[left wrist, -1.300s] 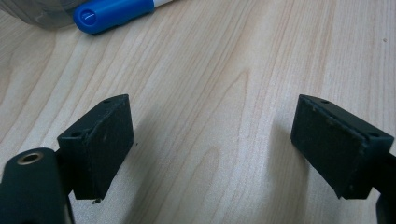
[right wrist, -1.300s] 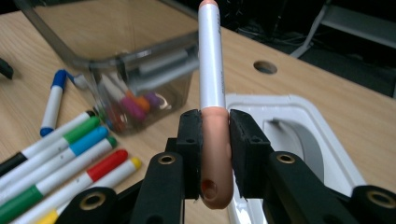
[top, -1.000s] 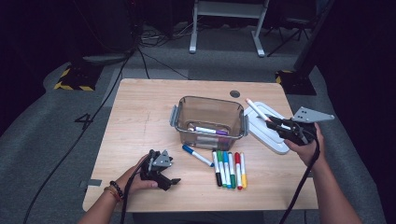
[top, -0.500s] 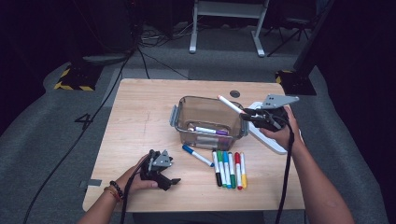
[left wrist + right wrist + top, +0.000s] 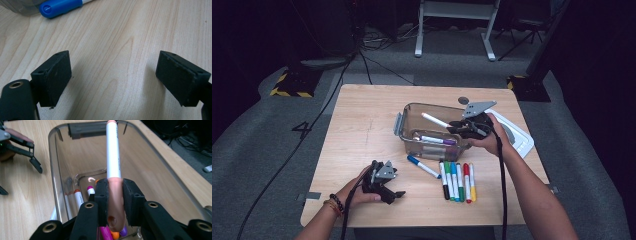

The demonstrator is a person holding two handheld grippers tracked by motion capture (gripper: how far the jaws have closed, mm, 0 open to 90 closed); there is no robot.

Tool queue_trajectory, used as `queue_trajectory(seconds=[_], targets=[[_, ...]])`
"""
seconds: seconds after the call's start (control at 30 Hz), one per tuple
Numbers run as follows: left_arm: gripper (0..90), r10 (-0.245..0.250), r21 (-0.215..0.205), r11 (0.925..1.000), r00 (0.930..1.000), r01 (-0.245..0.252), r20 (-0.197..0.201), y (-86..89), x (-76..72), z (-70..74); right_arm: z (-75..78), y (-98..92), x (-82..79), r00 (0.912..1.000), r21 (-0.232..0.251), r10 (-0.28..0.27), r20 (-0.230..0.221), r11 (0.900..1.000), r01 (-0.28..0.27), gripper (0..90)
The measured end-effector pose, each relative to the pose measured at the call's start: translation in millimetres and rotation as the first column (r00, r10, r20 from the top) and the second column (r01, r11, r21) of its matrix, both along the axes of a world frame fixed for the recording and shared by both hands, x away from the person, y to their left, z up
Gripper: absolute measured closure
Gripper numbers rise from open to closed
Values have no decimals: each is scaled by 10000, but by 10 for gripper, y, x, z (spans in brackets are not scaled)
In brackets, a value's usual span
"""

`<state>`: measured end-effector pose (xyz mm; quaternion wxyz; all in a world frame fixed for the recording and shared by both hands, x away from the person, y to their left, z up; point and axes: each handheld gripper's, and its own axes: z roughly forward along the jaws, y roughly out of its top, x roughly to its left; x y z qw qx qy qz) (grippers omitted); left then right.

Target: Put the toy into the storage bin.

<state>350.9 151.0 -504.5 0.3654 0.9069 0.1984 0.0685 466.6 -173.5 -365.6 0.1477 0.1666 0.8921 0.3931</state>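
While the right gripper (image 5: pixel 115 202) clamps a white marker with a peach cap (image 5: pixel 113 167) over the clear plastic tub (image 5: pixel 408 112), releasing it comes next (the left gripper (image 5: pixel 113 80) rests empty, jaws apart, on the wooden table (image 5: pixel 362 125)).

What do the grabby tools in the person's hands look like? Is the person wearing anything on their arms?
Each gripper is black, with two blocky black jaws on hinged bars with brass-coloured pins. The right gripper carries a grey three-cornered plate on top, and so does the left gripper. A black cable trails from each one. The arms are bare of sleeves; the left wrist wears bracelets, one dark and beaded.
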Motion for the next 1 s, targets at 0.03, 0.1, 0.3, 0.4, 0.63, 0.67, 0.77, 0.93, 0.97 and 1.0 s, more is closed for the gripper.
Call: queue_trajectory(seconds=[0.03,0.1,0.3,0.4,0.63,0.67,0.77,0.93,0.97,1.0], targets=[[136,0,1,10000,10000,0,1,0,0,0,-13,18,15,10000,-65,58,-47,10000,-58,754],[136,0,1,10000,10000,0,2,0,0,0,-49,59,69,9995,-220,179,-257,9996,-185,754],[136,3,-3,10000,10000,-3,-1,0,0,0,-155,151,189,9957,-681,560,-736,9958,-611,754],[136,4,-3,10000,10000,-4,0,0,0,0,-213,208,225,9922,-1028,810,-944,9906,-907,754],[136,6,-7,10000,10000,-6,-3,0,-1,0,-257,289,248,9798,-1838,1468,-1356,9681,-1705,753],[136,3,-2,10000,10000,-3,0,0,0,0,-265,302,244,9780,-2017,1549,-1399,9625,-1813,753],[136,4,-3,10000,10000,-4,-1,0,0,0,-270,307,240,9732,-2206,1687,-1563,9545,-2009,753],[136,5,-4,10000,10000,-5,-1,0,0,0,-290,310,245,9659,-2599,1758,-1902,9397,-2222,753],[136,3,-3,10000,10000,-3,0,0,0,0,-288,315,249,9674,-2675,1713,-1867,9386,-2178,753],[136,1,2,10000,10000,-1,2,0,0,0,-288,321,251,9675,-2771,1691,-1878,9359,-2174,753]])
